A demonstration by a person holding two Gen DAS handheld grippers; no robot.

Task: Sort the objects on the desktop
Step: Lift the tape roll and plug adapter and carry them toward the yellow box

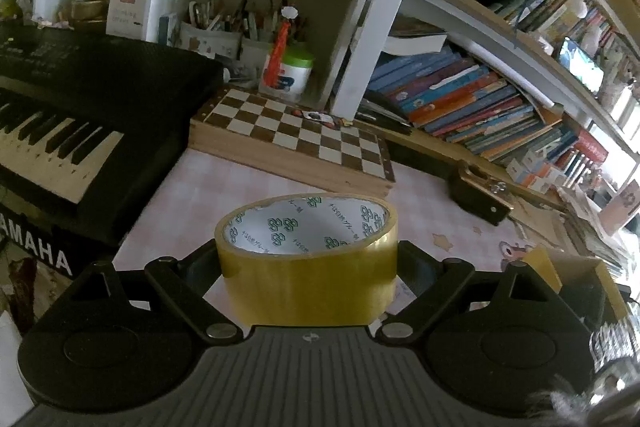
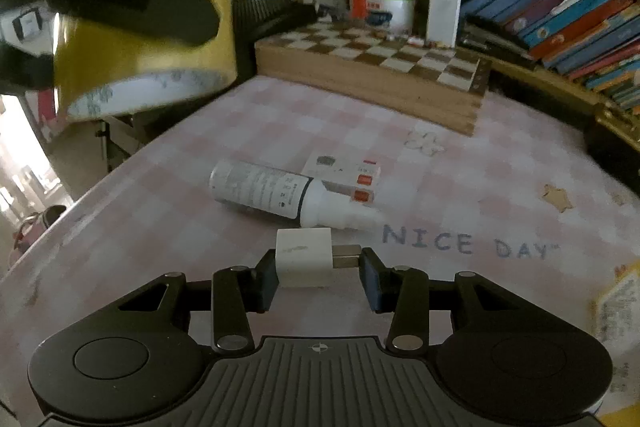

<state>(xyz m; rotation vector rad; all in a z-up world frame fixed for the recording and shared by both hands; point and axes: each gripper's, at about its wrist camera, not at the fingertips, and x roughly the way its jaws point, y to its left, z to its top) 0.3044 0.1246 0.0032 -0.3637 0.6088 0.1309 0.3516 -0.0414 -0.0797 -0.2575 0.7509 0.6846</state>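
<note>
My right tool [image 2: 320, 269] brackets the white charger [image 2: 303, 257], prongs pointing right at one pad, while my left tool [image 1: 308, 267] grips the tape roll [image 1: 308, 247] aloft.

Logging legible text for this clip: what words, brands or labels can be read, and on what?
"AMAHA", first letter cut off: front of the black keyboard.
"NICE DAY": printed on the pink checked desk mat.
Green logo and small characters inside the yellow tape roll: too small to read.
Spray bottle label, small box, book spines: blurred, unreadable.
</note>
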